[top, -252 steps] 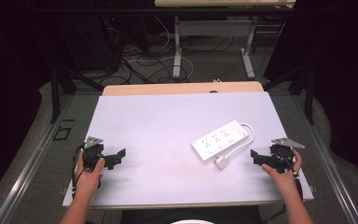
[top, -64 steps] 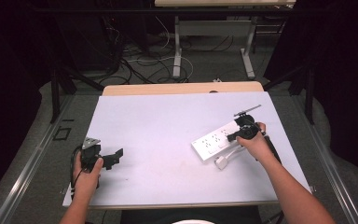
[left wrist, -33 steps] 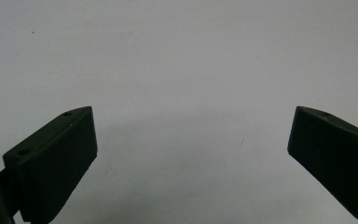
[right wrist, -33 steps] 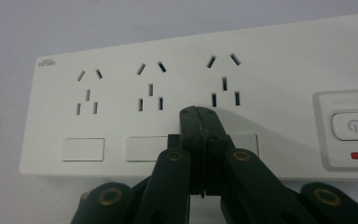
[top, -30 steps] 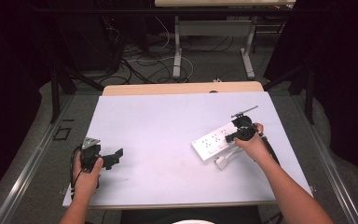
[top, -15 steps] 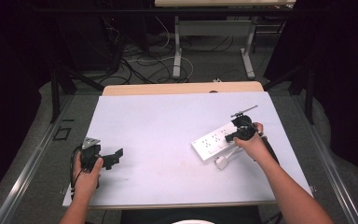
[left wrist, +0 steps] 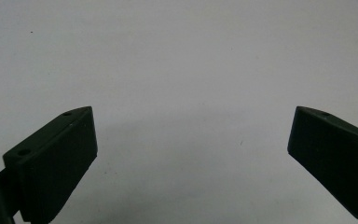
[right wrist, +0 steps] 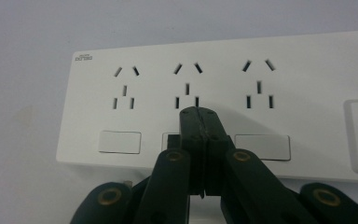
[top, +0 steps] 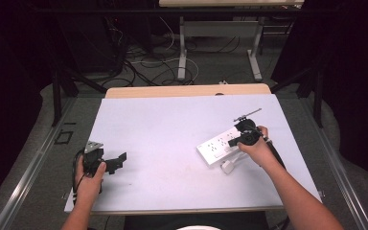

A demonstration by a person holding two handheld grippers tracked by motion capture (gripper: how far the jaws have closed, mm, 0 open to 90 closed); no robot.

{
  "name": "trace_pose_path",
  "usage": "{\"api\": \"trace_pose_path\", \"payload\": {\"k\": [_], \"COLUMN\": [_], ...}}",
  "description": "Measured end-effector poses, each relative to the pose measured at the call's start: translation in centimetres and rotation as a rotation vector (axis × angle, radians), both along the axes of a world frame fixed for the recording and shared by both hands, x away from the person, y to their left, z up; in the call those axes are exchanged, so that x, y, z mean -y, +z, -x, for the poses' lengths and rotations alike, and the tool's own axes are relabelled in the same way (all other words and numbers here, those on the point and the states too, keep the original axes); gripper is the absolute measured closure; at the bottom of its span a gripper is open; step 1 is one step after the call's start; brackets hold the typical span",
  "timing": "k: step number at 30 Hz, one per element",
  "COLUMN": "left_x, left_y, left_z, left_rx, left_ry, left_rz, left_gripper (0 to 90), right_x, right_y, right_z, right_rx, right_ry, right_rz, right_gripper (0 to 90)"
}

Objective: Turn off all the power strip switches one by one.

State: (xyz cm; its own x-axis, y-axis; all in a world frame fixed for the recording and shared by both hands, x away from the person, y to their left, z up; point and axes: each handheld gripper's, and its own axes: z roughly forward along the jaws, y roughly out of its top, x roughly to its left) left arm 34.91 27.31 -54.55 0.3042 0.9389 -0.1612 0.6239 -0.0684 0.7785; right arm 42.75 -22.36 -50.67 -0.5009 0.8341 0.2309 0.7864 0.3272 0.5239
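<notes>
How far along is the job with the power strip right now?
Done: the right gripper is shut and down on the power strip, its closed fingers over the middle switch. In hand: apparently pressing that switch; whether it has flipped is hidden. Left: the left switch and right switch are uncovered, perhaps next. The left gripper sits open, idle.

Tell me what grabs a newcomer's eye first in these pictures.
The white power strip on the right of the pale table stands out first. The right gripper, jaws shut, has its tip over the strip's middle rocker switch. At the near left, the left gripper is held open over bare tabletop.
</notes>
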Motion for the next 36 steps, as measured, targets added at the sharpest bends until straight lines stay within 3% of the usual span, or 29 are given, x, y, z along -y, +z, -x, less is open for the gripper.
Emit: {"api": "trace_pose_path", "payload": {"k": [12,15,23,36], "left_x": [0.0,0.0,0.0,0.1], "left_y": [0.0,0.0,0.0,0.0], "left_z": [0.0,0.0,0.0,0.0], "left_rx": [0.001,0.000,0.000,0.003], "left_ry": [0.002,-0.001,-0.001,-0.001], "left_rz": [0.003,0.000,0.000,-0.001], "left_gripper": [1.3,1.2,1.3,1.3], "right_x": [-1.2,-1.2,-1.4,-1.6], "right_y": [-0.1,-0.3,-0.3,-0.6], "right_z": [0.3,0.3,0.4,0.5], "right_rx": [-0.022,-0.011,-0.028,-0.030], "right_ry": [0.015,0.037,0.033,0.048], "right_rz": [0.026,0.006,0.034,0.024], "right_gripper": [90.0,90.0,90.0,90.0]}}
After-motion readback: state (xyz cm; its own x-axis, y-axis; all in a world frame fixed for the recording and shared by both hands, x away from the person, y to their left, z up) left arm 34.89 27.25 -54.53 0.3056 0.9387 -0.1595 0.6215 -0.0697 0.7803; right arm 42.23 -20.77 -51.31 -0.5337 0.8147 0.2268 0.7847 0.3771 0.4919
